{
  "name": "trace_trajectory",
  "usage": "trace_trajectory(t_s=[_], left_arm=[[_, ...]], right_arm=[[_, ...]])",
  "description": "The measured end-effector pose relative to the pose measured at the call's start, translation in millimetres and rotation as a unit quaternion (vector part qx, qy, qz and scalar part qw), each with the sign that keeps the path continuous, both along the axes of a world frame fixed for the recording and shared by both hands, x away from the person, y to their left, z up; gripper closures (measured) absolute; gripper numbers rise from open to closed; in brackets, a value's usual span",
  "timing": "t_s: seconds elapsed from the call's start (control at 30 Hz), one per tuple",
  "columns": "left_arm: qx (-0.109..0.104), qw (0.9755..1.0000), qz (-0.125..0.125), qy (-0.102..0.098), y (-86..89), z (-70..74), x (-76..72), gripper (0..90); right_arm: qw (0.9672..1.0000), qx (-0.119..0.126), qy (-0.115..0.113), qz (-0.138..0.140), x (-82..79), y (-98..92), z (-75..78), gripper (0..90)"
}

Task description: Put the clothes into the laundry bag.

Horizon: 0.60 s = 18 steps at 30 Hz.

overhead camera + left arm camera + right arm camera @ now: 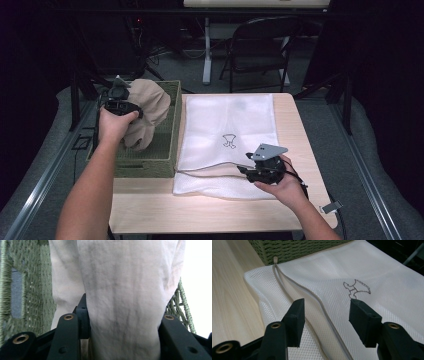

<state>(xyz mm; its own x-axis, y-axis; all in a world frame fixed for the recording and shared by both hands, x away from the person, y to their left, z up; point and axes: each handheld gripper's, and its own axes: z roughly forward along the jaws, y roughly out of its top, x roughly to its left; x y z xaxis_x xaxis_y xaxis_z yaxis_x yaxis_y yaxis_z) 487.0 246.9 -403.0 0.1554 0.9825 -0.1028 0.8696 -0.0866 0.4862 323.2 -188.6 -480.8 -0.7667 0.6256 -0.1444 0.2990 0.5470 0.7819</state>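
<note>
One beige garment (147, 112) hangs bunched from my left gripper (120, 100), lifted above the one green woven basket (167, 130) at the left side of the table (150, 210). In the left gripper view the cloth (120, 302) fills the space between my two jaws and both press against its sides — clenched on the fabric, with the basket's weave (30, 290) showing behind it.

One white mesh laundry bag (227, 130) lies flat on the table just right of the basket, touching its side. It carries one small dark outline drawing (229, 141) near its middle, and one grey zipper (317, 305) runs along its near edge, with its pull (275, 259) at the corner beside the basket.

My right gripper (247, 172) is poised over that near edge of the bag. In the right gripper view its two jaws stand apart with the zipper line between them — released, pressing on nothing, the mesh (387, 277) spread beyond them.

One dark folding chair (260, 47) stands on the floor past the table's far end.
</note>
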Motion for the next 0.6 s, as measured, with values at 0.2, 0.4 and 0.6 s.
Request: trace_trajectory(t_s=[0.2, 0.4, 0.6], left_arm=[[0.007, 1.0, -0.003, 0.0, -1.0, 9.8, -4.7, 55.9], [0.004, 0.9999, -0.009, -0.006, -5.6, 16.3, -10.9, 55.9], [0.004, 0.9998, -0.017, -0.011, -13.3, 22.4, -15.7, 55.9]], right_arm=[[0.9998, -0.013, 0.0, 0.013, 13.5, 11.4, 4.4, 50.7], [0.9998, -0.017, 0.009, 0.011, 22.6, 7.2, -3.3, 54.2], [0.9994, -0.024, 0.018, 0.017, 23.0, 5.2, -10.9, 56.2]])
